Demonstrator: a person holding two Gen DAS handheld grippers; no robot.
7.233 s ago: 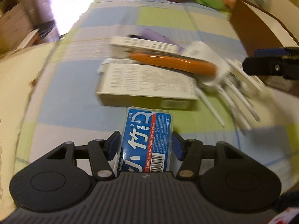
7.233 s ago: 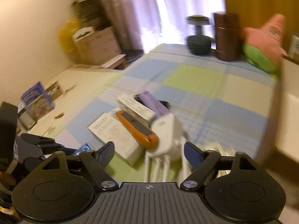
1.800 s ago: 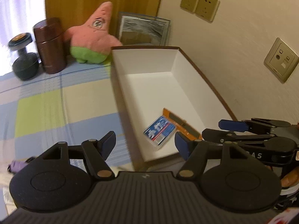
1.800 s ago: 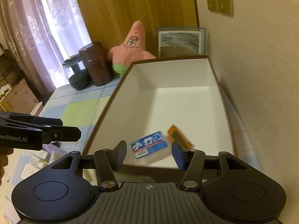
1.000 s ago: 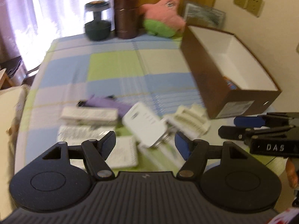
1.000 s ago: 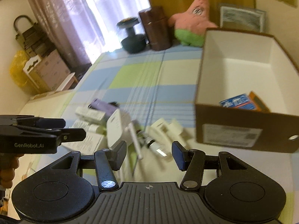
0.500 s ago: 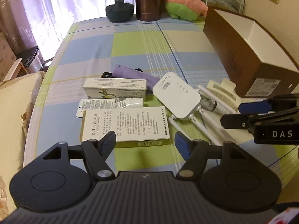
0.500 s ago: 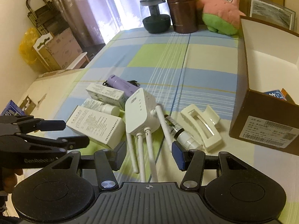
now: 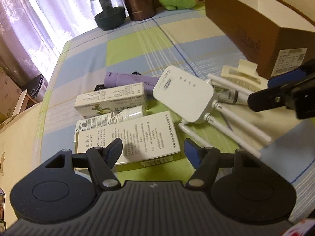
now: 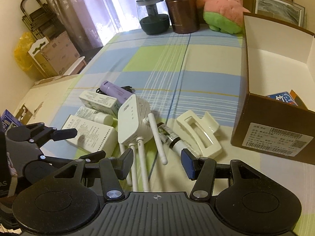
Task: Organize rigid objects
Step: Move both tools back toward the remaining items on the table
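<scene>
My left gripper (image 9: 153,151) is open and empty, low over the near end of a large white medicine box (image 9: 128,135). My right gripper (image 10: 157,162) is open and empty, just above the antennas of a white router (image 10: 133,122). Behind the large box lie a white tube (image 9: 118,116), a smaller white box (image 9: 110,100) and a purple cylinder (image 9: 128,78). A cream hair claw (image 10: 198,133) and a small bottle (image 10: 169,137) lie right of the router. The brown box (image 10: 271,137) at the right holds a blue floss-pick pack (image 10: 283,98).
A dark humidifier (image 10: 153,17), a brown canister (image 10: 183,7) and a pink star plush (image 10: 224,9) stand at the far edge of the checked tablecloth (image 10: 167,63). Cardboard boxes (image 10: 57,53) stand on the floor at the left.
Both grippers have moved down and closer to the pile of objects. The left one now hovers over the large white box, the right one over the router's antennas.
</scene>
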